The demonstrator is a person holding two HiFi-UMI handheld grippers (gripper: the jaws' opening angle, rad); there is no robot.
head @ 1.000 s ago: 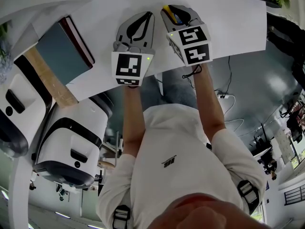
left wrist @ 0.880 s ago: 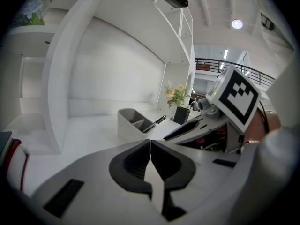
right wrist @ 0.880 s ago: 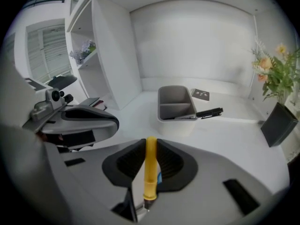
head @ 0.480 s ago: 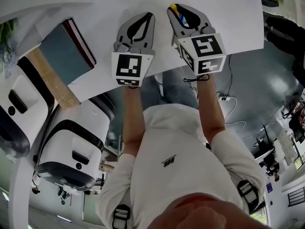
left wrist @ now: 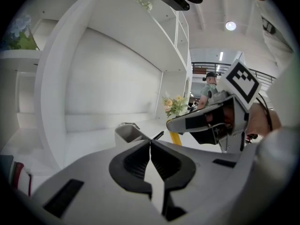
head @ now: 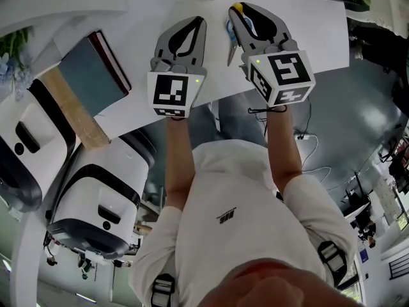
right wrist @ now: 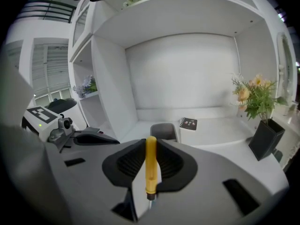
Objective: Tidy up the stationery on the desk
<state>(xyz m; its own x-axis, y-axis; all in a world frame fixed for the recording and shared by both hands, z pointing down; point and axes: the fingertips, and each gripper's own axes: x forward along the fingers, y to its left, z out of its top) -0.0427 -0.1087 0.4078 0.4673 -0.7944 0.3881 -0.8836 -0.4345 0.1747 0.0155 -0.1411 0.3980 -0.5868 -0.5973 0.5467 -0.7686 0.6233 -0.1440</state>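
The person wears a white short-sleeved T-shirt (head: 236,242) with a small dark chest logo (head: 225,218). The left gripper (head: 202,19) and right gripper (head: 239,8) are grey with black ribbed jaws. The left cube (head: 171,93) and right cube (head: 284,75) are white with black square markers.

Head view looks steeply down on the counter (head: 313,24); both tool views face its far-edge grey holder (left wrist: 127,133).

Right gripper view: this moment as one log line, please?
right gripper: jaws just closed further, shut on slim yellow-handled tool | left gripper: shut, empty
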